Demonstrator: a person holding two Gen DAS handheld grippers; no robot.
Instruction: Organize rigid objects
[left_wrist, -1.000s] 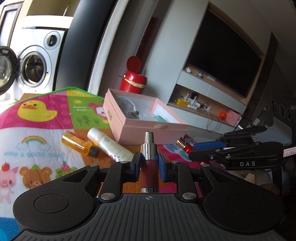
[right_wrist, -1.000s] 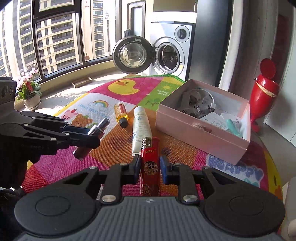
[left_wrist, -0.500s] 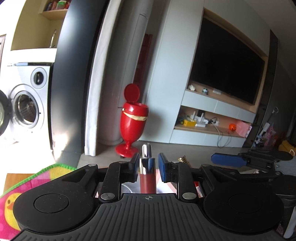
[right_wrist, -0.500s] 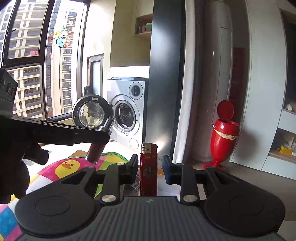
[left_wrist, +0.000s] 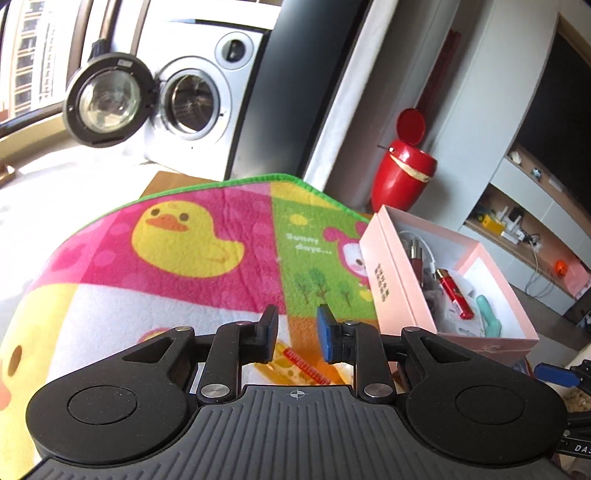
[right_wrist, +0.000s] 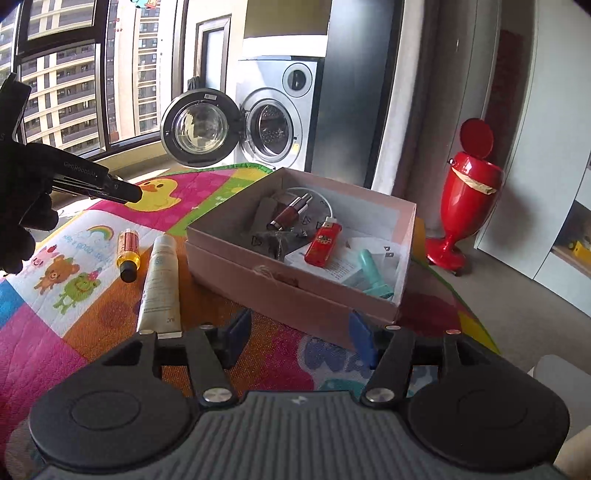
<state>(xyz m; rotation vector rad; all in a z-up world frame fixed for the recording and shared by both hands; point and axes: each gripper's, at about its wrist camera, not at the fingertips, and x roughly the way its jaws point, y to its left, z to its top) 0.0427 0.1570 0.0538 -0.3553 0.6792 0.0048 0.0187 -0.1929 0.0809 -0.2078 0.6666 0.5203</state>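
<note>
On the play mat (left_wrist: 221, 258) we read "Sunny days..." beside the yellow duck (left_wrist: 184, 240). "DAS" shows on the right gripper's body (left_wrist: 580, 448), and "GeoRobots" on the left gripper's arm (right_wrist: 79, 173).

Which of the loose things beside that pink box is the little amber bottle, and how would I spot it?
Start at the pink box on the cartoon mat. Two items lie on the mat to its left: a long white tube, and beyond that the amber bottle. It is the short, see-through orange one with a black cap.

a home: washing machine (right_wrist: 280, 129), tv wall (left_wrist: 554, 122), cartoon mat (left_wrist: 177, 236).
</note>
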